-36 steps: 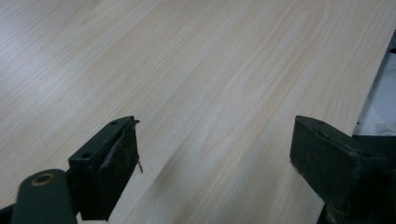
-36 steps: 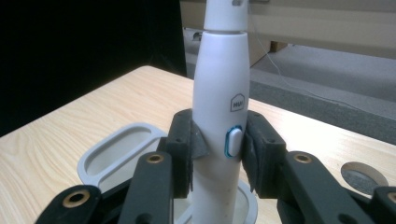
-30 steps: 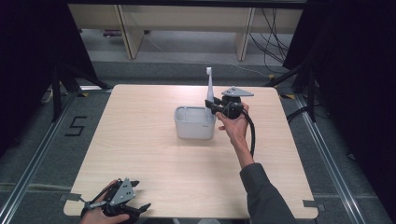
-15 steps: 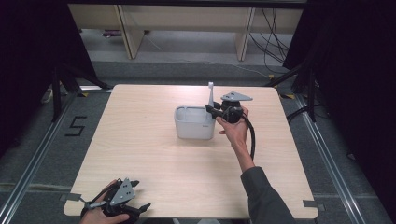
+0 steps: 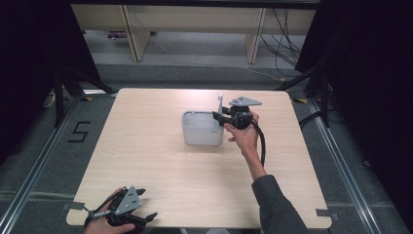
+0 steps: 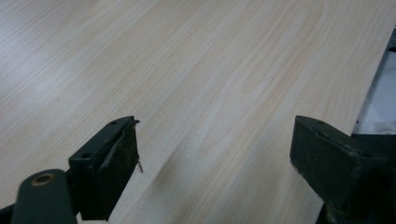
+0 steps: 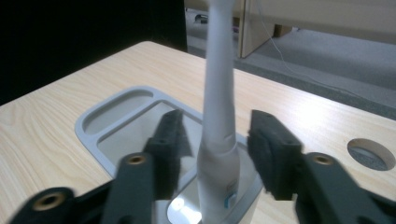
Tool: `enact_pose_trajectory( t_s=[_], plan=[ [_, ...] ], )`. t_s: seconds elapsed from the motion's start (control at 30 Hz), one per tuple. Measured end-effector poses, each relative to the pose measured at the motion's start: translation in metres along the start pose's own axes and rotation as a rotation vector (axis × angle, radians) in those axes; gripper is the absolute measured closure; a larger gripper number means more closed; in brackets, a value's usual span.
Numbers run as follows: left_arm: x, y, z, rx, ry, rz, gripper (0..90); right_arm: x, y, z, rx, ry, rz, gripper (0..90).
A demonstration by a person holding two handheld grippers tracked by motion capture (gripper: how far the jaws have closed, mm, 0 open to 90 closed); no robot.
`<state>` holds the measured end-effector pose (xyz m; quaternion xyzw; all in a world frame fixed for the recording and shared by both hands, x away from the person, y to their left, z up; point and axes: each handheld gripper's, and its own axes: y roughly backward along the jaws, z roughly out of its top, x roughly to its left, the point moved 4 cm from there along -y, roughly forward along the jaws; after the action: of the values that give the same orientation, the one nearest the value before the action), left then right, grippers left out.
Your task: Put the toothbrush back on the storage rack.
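The right gripper (image 7: 217, 154), jaws just opening, straddles the white electric toothbrush (image 7: 218, 116) standing upright in the grey holder (image 5: 202, 128); the left gripper (image 6: 215, 163) rests open at the tabletop's (image 5: 160, 165) near-left corner.

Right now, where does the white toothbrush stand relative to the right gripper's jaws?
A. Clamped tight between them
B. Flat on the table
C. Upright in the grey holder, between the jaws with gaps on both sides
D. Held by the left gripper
C: in the right gripper view the toothbrush stands upright in the grey holder, and the right gripper has just been opening, its jaws clear of the handle on both sides.

Bare table (image 5: 146, 185) all round; only the grey holder (image 5: 202, 130) stands mid-table
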<state>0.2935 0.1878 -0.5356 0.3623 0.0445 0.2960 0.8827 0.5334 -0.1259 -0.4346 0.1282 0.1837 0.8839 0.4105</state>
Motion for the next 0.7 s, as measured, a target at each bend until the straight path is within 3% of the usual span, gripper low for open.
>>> enact_pose_trajectory(
  t_s=[0.3, 0.33, 0.37, 0.43, 0.7],
  plan=[
    [0.000, 0.000, 0.000, 0.000, -0.002, -0.002, 14.8, 0.004, 0.004, 0.002, 0.002, 0.003, 0.011, 43.0],
    [0.000, 0.000, 0.000, 0.000, 0.001, 0.000, 14.8, 0.003, 0.004, 0.003, -0.010, 0.025, 0.004, 42.1],
    [0.000, 0.000, 0.000, -0.001, 0.001, 0.001, 14.8, 0.004, 0.005, 0.003, -0.009, 0.003, 0.015, 41.2],
    [0.000, 0.000, 0.000, -0.001, 0.000, 0.000, 14.7, 0.002, 0.006, 0.003, -0.009, 0.019, 0.010, 40.4],
    [0.000, 0.000, 0.000, 0.001, 0.001, 0.002, 14.8, 0.002, 0.014, 0.005, -0.017, -0.007, 0.012, 36.0]
  ],
)
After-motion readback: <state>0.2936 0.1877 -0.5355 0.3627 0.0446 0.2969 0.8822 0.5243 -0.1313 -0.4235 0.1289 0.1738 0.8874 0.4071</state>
